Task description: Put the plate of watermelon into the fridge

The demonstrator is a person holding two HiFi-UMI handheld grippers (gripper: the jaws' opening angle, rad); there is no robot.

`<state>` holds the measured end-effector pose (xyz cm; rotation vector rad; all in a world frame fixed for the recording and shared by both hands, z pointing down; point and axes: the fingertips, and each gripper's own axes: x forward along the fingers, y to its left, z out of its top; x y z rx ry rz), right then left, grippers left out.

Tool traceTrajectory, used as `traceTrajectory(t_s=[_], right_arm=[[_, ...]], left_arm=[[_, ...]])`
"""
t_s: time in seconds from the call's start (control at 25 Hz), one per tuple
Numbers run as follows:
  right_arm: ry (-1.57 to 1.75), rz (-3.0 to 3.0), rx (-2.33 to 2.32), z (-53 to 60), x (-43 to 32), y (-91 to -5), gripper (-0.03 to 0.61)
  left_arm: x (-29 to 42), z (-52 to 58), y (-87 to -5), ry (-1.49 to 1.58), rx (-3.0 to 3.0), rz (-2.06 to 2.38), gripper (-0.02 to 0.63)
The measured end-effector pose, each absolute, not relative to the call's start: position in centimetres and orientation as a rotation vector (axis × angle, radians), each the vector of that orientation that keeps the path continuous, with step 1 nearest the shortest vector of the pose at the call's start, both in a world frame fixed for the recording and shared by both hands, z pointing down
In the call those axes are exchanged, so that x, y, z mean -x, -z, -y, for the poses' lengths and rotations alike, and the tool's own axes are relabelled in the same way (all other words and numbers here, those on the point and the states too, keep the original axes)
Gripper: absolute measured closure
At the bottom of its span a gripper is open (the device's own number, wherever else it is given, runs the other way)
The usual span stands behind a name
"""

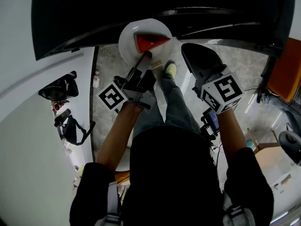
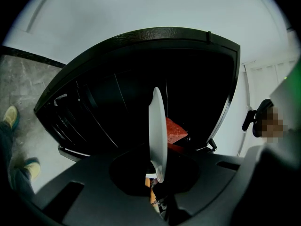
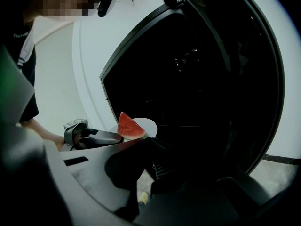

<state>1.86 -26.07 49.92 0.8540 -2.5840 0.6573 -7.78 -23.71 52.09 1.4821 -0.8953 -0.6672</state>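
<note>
A white plate [image 1: 129, 44] carries a red wedge of watermelon [image 1: 150, 42] and hangs just in front of the dark open fridge [image 1: 141, 4]. My left gripper [image 1: 146, 55] is shut on the plate's near rim. In the left gripper view the plate [image 2: 156, 135] shows edge-on between the jaws, with the watermelon [image 2: 175, 130] to its right and the black fridge cavity [image 2: 117, 102] behind. My right gripper [image 1: 188, 51] hovers to the right of the plate, its jaws together with nothing in them. The right gripper view shows plate [image 3: 146, 125], watermelon [image 3: 128, 126] and left gripper [image 3: 101, 138] at the fridge mouth [image 3: 188, 79].
The floor below is grey stone, with the person's yellow shoe [image 1: 170, 69] under the plate. Black bags [image 1: 61, 88] and a small bottle [image 1: 96, 79] lie at the left by a white surface. An orange chair [image 1: 289, 69] stands at the right.
</note>
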Motion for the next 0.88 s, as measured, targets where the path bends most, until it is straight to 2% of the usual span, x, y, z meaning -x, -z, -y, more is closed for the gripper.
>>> traceTrajectory(t_s=[0.88], right_arm=[[-0.748,2.587,-0.784,26.6,-1.2,-54.9,0.568]], left_arm=[[6.6,28.5,-59.6,0.666,-1.423,0.882,0.583]])
